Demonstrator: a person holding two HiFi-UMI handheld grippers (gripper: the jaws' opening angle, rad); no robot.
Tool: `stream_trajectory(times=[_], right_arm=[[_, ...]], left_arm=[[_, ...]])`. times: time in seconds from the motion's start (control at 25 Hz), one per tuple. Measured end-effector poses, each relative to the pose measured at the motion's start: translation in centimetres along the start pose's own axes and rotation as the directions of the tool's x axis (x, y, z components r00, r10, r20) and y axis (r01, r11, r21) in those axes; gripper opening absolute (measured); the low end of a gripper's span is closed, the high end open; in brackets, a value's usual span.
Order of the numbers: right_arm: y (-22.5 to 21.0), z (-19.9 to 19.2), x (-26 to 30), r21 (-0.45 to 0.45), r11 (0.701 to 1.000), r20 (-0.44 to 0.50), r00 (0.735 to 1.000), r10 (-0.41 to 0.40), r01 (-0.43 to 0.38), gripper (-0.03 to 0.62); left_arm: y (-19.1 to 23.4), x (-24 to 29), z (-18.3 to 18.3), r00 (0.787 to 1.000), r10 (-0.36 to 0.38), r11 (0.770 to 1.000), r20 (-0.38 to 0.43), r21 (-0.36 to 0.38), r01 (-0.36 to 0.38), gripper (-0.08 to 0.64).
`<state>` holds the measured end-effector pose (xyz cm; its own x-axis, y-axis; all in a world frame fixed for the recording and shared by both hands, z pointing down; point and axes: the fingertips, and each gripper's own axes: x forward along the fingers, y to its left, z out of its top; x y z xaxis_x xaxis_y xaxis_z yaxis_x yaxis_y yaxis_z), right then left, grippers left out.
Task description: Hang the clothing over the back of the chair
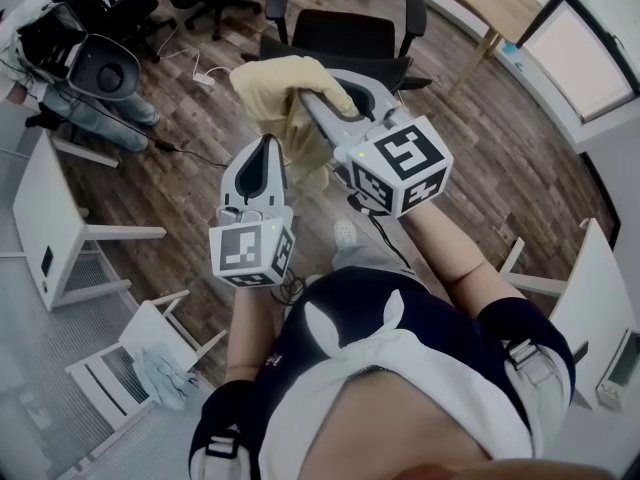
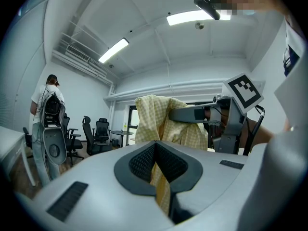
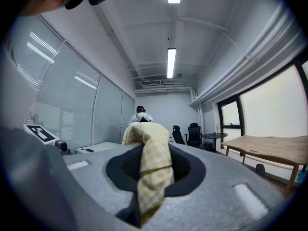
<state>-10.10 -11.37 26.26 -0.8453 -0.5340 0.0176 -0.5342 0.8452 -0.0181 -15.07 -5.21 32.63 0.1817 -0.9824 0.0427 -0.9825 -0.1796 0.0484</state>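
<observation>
In the head view, the person holds both tools up in front of the body. The left tool (image 1: 268,146) and the right tool (image 1: 305,103) each have hold of the yellow checked garment (image 1: 285,76), which is in the air above the wooden floor (image 1: 500,138). A black office chair (image 1: 345,33) stands just beyond the garment. Whether the cloth touches its back, I cannot tell.

In the left gripper view, the jaws are almost together and pinch a thin fold of the garment (image 2: 161,182). The rest of the cloth rises in front and hangs over the right tool.

In the right gripper view, the jaws press on a thick bunch of the garment (image 3: 151,162), so a narrow gap remains between them. The cloth bulges up over them.
</observation>
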Motion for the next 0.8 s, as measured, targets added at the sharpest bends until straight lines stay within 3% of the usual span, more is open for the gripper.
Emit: stream_trajectory(times=[0.8], right_arm=[[-5.8,3.3,2.9,-0.047,0.999,0.053,0.999,-0.001,0.004,0.074]], left_arm=[[0.8,4.1,0.8,1.000,0.025,1.000,0.003,0.012,-0.025,0.006]])
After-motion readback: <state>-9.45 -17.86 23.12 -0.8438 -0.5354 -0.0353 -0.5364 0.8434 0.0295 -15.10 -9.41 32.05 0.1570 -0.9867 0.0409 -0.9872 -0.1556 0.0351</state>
